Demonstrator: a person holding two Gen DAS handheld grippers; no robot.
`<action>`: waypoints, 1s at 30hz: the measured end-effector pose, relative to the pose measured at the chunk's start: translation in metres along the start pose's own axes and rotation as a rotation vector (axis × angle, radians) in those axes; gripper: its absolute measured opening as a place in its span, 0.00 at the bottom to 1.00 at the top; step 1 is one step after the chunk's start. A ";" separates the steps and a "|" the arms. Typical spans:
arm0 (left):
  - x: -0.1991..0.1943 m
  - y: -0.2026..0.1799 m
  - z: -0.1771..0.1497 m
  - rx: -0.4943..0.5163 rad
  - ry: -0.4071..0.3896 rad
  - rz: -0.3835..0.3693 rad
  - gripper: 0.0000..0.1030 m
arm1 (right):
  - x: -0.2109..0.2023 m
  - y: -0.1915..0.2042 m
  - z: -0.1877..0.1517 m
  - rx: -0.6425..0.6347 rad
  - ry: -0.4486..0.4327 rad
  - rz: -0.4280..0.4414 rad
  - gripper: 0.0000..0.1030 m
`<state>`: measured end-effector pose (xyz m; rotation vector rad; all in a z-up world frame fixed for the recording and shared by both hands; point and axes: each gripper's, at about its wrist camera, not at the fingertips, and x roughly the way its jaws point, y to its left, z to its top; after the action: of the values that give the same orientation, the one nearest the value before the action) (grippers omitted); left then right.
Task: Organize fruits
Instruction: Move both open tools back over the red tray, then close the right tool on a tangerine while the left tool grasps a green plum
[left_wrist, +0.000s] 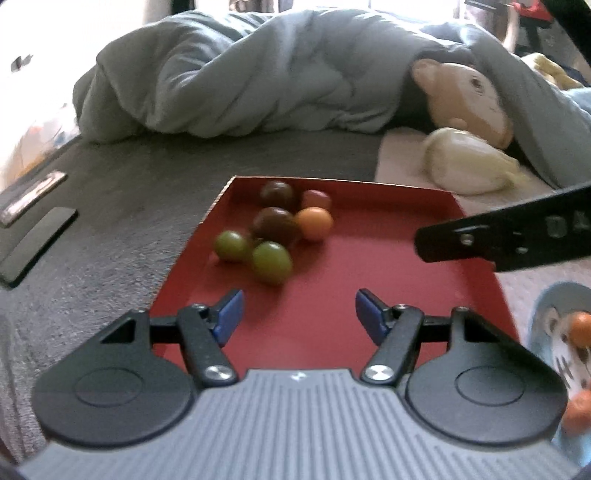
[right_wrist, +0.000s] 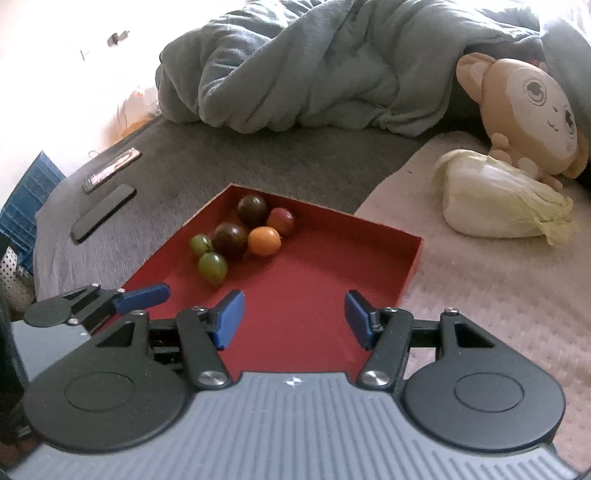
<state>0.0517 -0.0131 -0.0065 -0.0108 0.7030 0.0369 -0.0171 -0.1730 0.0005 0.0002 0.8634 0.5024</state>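
Both grippers over the red tray (right_wrist: 388, 258). Left gripper (left_wrist: 299, 314) — jaws released, nothing between them; right gripper (right_wrist: 293, 317) likewise spread and empty. Fruits clustered ahead of both jaw pairs at the tray's far corner — two green (right_wrist: 212, 268), two dark (right_wrist: 229, 240), one orange (right_wrist: 263, 240), one red (right_wrist: 280, 220).

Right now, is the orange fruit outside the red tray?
No, the orange fruit sits inside the red tray, touching the dark fruits.
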 end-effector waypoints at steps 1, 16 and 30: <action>0.004 0.002 0.002 -0.006 0.003 0.006 0.66 | 0.002 0.000 0.002 0.003 -0.003 0.000 0.64; 0.036 0.008 0.025 0.011 -0.002 0.017 0.32 | 0.031 -0.001 0.014 -0.045 0.016 -0.025 0.64; 0.033 0.019 0.023 -0.037 0.005 0.022 0.28 | 0.094 0.030 0.033 -0.156 0.085 -0.016 0.42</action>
<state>0.0911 0.0079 -0.0103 -0.0387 0.7078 0.0706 0.0449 -0.1004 -0.0399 -0.1715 0.9051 0.5565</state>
